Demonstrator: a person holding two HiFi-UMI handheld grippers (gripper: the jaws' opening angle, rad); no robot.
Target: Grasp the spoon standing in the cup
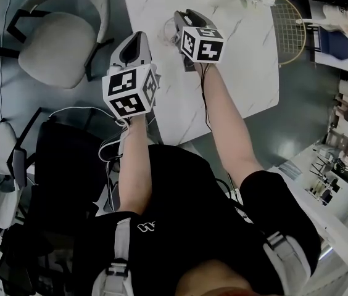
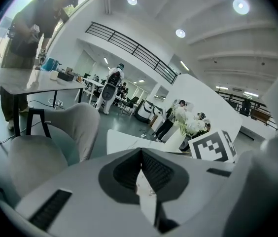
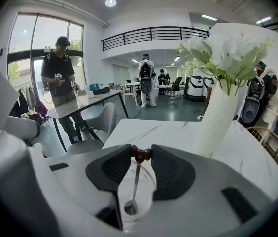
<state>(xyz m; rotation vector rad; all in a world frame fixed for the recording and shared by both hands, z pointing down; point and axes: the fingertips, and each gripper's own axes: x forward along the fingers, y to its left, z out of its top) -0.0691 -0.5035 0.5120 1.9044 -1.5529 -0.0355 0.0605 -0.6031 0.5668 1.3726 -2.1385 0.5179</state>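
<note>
The right gripper (image 3: 141, 154) has its fingers clamped on the dark knobbed top of the spoon (image 3: 135, 180). Its thin stem, likely stiff, light and slippery, hangs below them in the clear cup (image 3: 149, 186). The knob looks the surest hold. The left gripper (image 2: 141, 157) has its fingers together, empty.

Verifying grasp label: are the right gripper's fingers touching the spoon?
Touching. The right gripper view shows both fingers pressed against the dark knob atop the spoon, no gap either side, with the spoon standing in the clear cup.
</note>
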